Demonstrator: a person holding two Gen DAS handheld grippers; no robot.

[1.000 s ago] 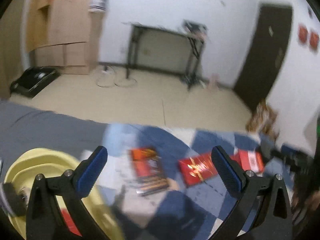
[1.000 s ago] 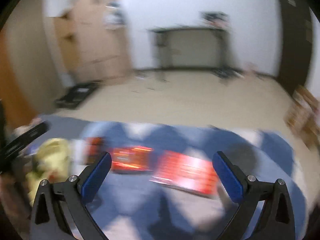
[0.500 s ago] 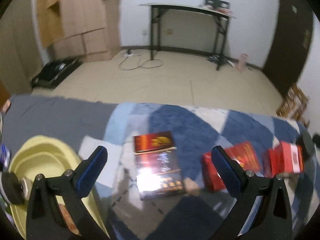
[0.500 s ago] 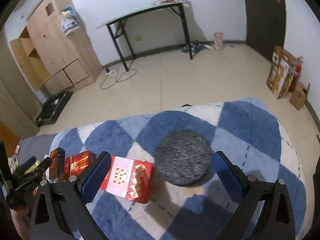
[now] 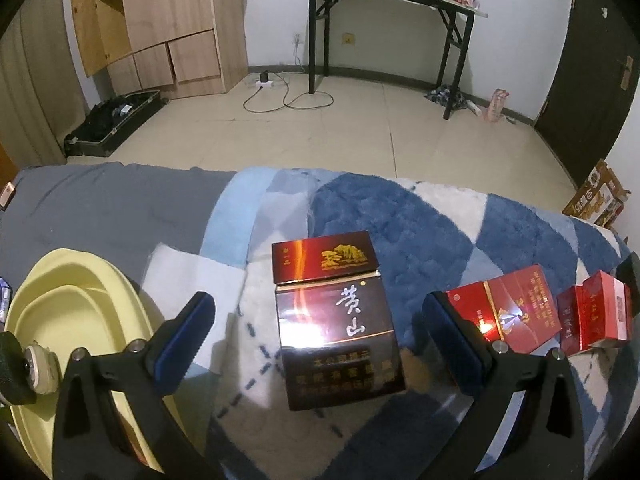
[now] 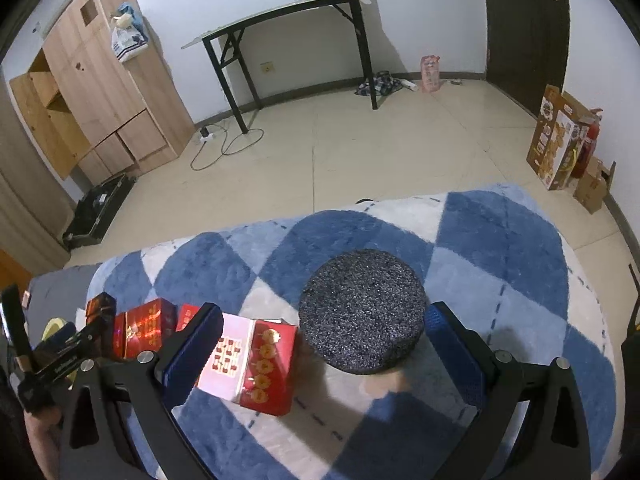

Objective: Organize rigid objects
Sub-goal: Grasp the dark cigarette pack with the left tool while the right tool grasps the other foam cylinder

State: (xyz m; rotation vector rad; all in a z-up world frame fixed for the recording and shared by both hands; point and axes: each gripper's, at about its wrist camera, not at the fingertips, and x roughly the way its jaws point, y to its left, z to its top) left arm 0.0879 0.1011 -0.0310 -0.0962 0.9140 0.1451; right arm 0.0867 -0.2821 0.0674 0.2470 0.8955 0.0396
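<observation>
Left gripper (image 5: 316, 336) jaws wide over dark box (image 5: 338, 332), right gripper (image 6: 320, 344) jaws wide, empty

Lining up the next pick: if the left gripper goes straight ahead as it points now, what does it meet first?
Probably the dark brown box, lying flat on the blanket between the open left gripper fingers; depth is uncertain.

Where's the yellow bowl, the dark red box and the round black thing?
Yellow bowl (image 5: 60, 320), left wrist view, on its inner floor.
Dark red box (image 5: 340, 340), left wrist view, on its shiny top face.
Round black thing (image 6: 362, 304), right wrist view, on its flat top.
</observation>
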